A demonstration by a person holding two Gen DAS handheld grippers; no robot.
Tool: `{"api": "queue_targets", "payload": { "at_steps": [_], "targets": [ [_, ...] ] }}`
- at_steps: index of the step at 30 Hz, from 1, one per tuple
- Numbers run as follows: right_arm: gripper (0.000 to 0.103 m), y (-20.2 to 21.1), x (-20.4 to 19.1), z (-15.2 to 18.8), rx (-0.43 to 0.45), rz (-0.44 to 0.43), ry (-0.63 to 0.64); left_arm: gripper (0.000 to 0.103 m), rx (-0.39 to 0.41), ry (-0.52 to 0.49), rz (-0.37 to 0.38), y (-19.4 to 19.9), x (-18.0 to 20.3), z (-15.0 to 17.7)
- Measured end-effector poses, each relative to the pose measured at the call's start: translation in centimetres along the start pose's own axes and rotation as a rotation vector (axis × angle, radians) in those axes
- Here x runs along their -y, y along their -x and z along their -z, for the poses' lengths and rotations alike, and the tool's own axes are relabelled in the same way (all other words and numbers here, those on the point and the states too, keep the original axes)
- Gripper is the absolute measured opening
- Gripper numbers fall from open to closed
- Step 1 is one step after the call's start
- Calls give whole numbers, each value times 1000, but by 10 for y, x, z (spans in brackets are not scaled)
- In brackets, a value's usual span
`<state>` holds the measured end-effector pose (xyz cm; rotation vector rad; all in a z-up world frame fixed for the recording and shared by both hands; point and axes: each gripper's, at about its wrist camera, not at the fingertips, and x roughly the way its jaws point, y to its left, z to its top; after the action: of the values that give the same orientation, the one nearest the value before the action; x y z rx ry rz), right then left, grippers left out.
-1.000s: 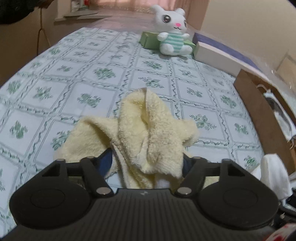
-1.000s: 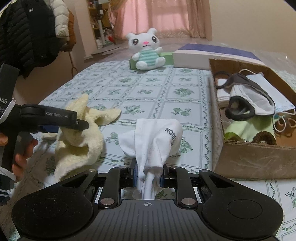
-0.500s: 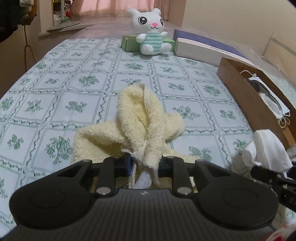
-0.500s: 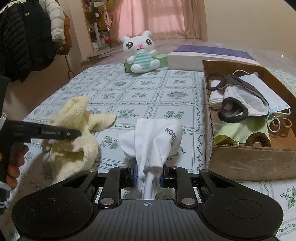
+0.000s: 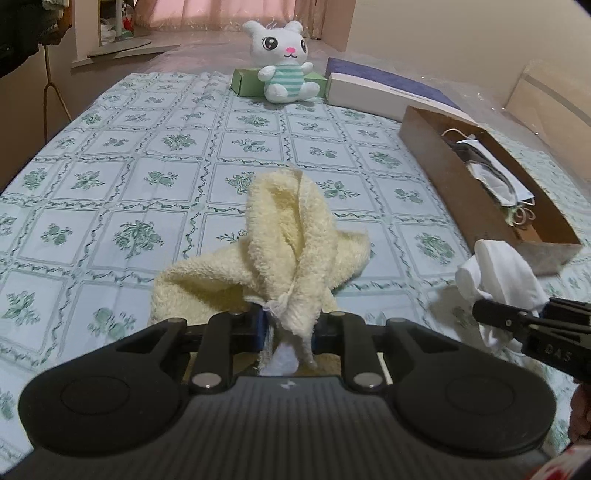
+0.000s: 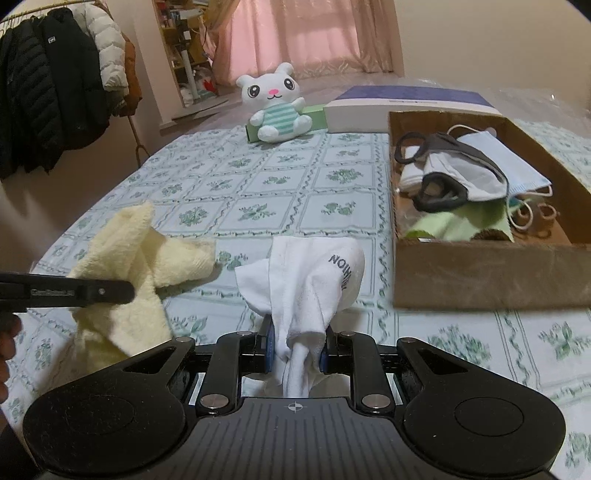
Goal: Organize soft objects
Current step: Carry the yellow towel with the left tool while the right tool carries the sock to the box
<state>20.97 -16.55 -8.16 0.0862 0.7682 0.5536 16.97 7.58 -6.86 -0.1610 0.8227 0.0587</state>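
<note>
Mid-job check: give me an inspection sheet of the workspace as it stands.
Surface: floral tablecloth, smooth.
Job's things: yellow towel and white sock, each bunched in a grip; cardboard box holds face masks.
Clutter: plush bunny, green box, flat white box.
Grippers: left gripper has just closed on towel; right gripper shut on sock.
Cables: nothing seen.
Surroundings: hanging jackets, pink curtain.

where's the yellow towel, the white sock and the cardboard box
yellow towel [image 5: 291, 236], left wrist view, on its raised fold.
white sock [image 6: 314, 280], right wrist view, on its bunched middle.
cardboard box [image 6: 487, 273], right wrist view, on its near outer wall.
</note>
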Motion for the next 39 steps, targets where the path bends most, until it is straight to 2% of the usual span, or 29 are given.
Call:
{"api": "queue_targets", "payload": {
  "at_steps": [5, 11, 17, 21, 24, 27, 32, 39],
  "targets": [
    [22, 19, 2, 5, 16, 5, -6, 18, 27, 1, 11, 27, 1, 3],
    [22, 43, 9, 1, 67, 17, -14, 18, 94, -20, 37, 57, 12, -9],
    [22, 68, 25, -11, 131, 44, -24, 18, 163, -85, 94, 73, 47, -35],
    [22, 81, 41, -21, 170, 69, -23, 18, 206, -119, 159, 73, 80, -60],
    [22, 89, 56, -28, 192, 96, -24, 18, 236, -141, 211, 67, 109, -80],
    [22, 98, 72, -35, 217, 128, -32, 18, 246, -140, 295, 56, 139, -99],
    [22, 111, 103, -47, 259, 193, -52, 18, 220, -120, 428, 24, 190, -125],
    [22, 116, 149, -69, 284, 288, -77, 18, 152, -59, 547, -33, 244, -149]
  ]
}}
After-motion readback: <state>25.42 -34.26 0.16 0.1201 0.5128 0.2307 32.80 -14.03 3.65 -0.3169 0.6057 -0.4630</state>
